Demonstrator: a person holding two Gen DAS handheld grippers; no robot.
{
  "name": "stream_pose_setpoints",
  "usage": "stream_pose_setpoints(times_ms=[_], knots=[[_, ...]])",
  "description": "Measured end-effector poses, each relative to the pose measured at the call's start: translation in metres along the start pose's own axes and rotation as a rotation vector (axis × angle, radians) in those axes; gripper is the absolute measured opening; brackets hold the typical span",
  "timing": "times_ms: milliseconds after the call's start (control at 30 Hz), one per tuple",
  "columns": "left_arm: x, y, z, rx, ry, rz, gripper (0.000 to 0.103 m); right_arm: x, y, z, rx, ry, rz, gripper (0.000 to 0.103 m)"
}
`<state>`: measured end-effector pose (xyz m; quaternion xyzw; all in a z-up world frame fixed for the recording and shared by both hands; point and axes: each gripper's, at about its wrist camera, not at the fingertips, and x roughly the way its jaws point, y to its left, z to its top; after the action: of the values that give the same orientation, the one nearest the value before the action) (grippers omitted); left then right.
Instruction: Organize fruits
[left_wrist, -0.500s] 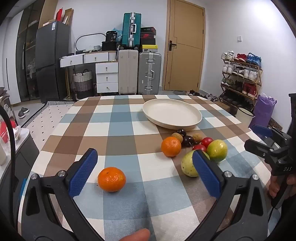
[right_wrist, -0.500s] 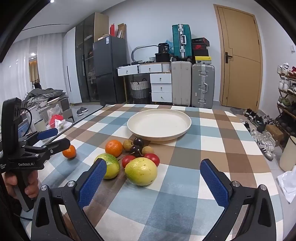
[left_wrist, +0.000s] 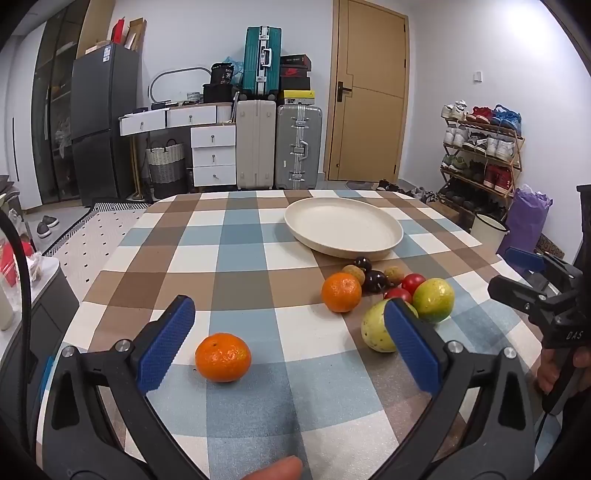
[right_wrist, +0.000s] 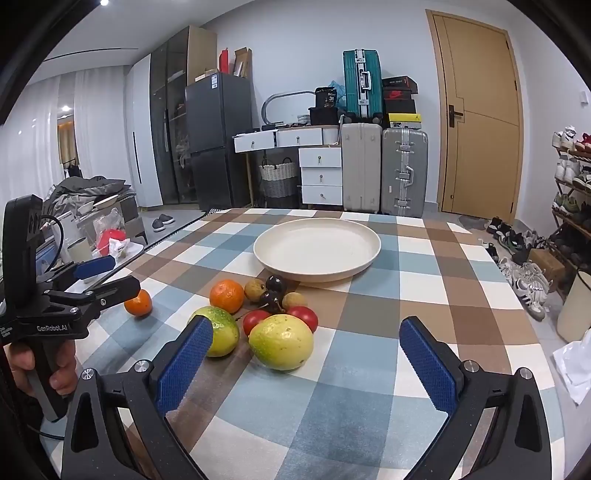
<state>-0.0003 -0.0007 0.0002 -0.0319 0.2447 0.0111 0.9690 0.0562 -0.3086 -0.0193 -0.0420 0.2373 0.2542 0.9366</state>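
Checked cloth in blue, brown and white covers the table (left_wrist: 236, 258), whose left and near stretches lie bare, as does the wide strip along the right edge seen from the right wrist. Behind the far edge stand suitcases (left_wrist: 279, 147), a white drawer unit (left_wrist: 213, 155) and a dark fridge (left_wrist: 99, 122); a wooden door (left_wrist: 369, 92) is shut, and a shoe rack (left_wrist: 480, 155) lines the right wall.

Toward the far edge sits a round, shallow, cream plate (right_wrist: 317, 247), smooth, matte and holding nothing. Just in front of its near rim the fruit bunches together: a yellow-green guava (right_wrist: 281, 341) with speckled skin nearest, a greener one (right_wrist: 221, 330) beside it, a dimpled orange (right_wrist: 227, 294), two glossy red tomatoes (right_wrist: 303, 317), dark shiny cherries (right_wrist: 274, 284) and small tan longans (right_wrist: 255, 288). A second orange (left_wrist: 222, 356) lies well apart, toward the near left corner.

Left gripper (left_wrist: 288, 343), black-framed with ribbed blue pads, hangs over the cloth with its jaws spread wide and nothing gripped; the lone orange sits ahead, nearer its left pad. Right gripper (right_wrist: 306, 363) is equally wide and grips nothing, the nearest guava lying just ahead between its fingers.
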Motion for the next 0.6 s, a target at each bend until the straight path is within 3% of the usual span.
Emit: stream_pose_setpoints(times_ms=[600], knots=[[-0.0001, 0.0, 0.0, -0.001, 0.001, -0.001, 0.102, 0.0015, -0.0068, 0.0002, 0.005, 0.012, 0.0, 0.103]])
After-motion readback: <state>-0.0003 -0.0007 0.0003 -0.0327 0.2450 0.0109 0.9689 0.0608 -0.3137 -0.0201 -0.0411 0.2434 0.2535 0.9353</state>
